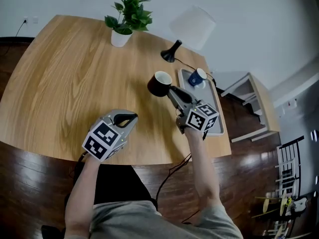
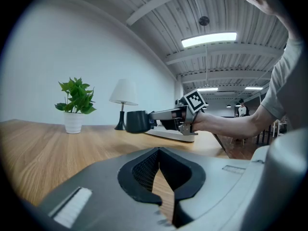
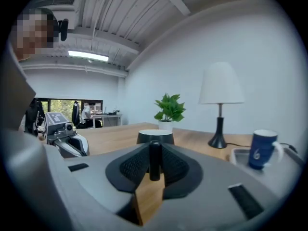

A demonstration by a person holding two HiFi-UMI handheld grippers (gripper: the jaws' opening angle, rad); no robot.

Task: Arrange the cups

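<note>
My right gripper (image 1: 171,89) is shut on the handle of a black cup (image 1: 159,83) with a white inside and holds it above the wooden table (image 1: 65,78), just left of the grey tray (image 1: 215,126). Between the right gripper's pads the handle (image 3: 154,160) stands upright, with the cup's rim (image 3: 155,135) beyond it. A blue cup (image 1: 198,77) stands in the tray's far end; it is also in the right gripper view as the blue cup (image 3: 262,149). My left gripper (image 1: 130,118) is shut and empty near the table's front edge. The left gripper view shows the black cup (image 2: 136,121) in the air.
A potted plant (image 1: 127,16) in a white pot stands at the table's far side. A white-shaded lamp (image 1: 185,31) with a black base stands behind the tray, its cable running past it. A white shelf unit (image 1: 251,108) stands right of the table.
</note>
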